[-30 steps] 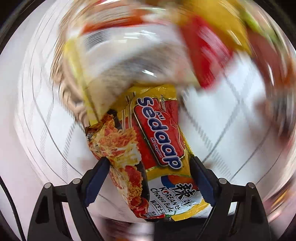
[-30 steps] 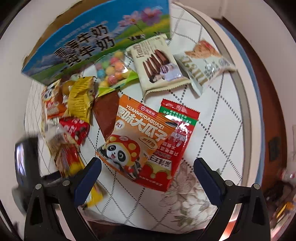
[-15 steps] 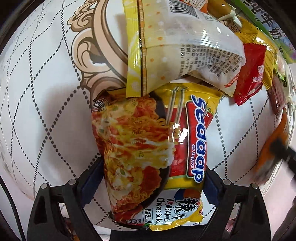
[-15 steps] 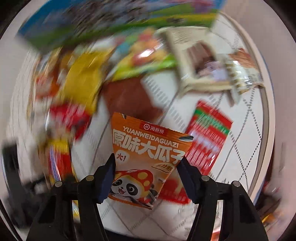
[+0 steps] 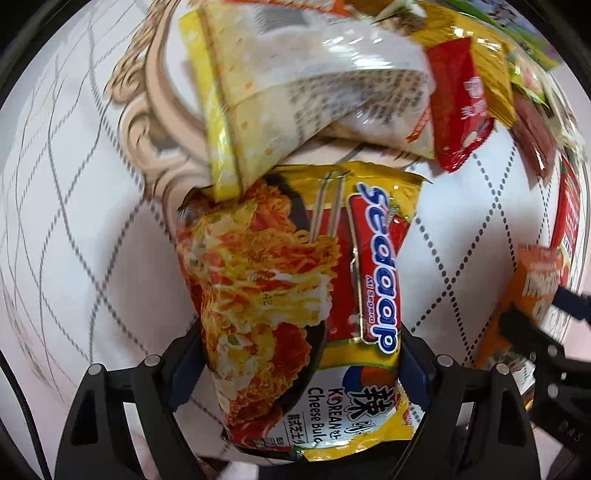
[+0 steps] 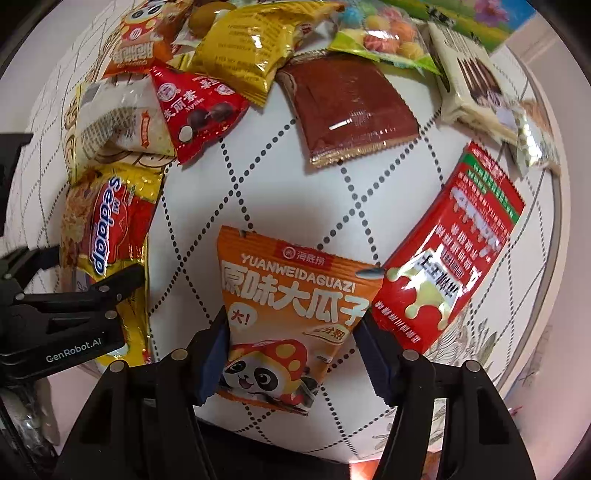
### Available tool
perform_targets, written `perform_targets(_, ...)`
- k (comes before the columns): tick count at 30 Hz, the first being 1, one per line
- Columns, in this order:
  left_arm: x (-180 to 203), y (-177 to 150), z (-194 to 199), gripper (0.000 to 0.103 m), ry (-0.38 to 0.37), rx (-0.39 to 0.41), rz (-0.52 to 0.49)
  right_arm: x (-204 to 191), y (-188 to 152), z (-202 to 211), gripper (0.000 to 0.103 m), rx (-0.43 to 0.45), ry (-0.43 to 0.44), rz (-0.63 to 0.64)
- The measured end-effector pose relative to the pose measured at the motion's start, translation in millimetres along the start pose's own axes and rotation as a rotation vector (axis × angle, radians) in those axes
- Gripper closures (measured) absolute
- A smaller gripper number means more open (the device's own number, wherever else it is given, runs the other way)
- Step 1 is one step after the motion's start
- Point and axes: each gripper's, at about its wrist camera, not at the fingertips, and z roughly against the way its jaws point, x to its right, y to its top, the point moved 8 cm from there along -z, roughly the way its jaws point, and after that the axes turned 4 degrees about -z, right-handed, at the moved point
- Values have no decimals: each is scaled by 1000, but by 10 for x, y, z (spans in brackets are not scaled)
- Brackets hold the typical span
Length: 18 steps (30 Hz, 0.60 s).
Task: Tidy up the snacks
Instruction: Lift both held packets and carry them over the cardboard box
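Closing my left gripper (image 5: 295,365) on the yellow noodle packet (image 5: 295,295), I squeezed it while my right gripper (image 6: 291,354) opened around the orange seed bag (image 6: 288,314).

In the left wrist view we lose the near end of the noodle packet (image 5: 295,295) behind the gripper's frame, and the pale yellow bag (image 5: 295,85) above it is smeared by motion, its print unreadable. At the right edge the orange seed packet (image 5: 535,284) is partly covered by the other gripper (image 5: 532,332). In the right wrist view the blue-green carton (image 6: 472,14) is cut off by the top edge, and we cannot tell what the small wrapped pieces (image 6: 207,14) beside the gold bag (image 6: 251,40) are.
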Motion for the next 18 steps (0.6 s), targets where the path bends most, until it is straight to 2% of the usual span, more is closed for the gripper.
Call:
perform_targets(4,-73,-78,-40,15,-71,-51,96,119,-102,-21,27,-18,82,-62)
perform_targets(10,-165,-243,-87,15,-137,-81,154,290,-107,-47,24,-22,112,-112)
perform_targets(13,-204,-275,-274,14,-124,-112,153,380,-59,-100,16,-30,135,-115)
perform_targets(14,-301,-222,-423,13,-114,-121,147,280,-77,-126,16,-31,134,-115)
perform_targets(18,-241,-211,-523,12,-76,-127,157,328,-40,-192,16,-43,112,-115)
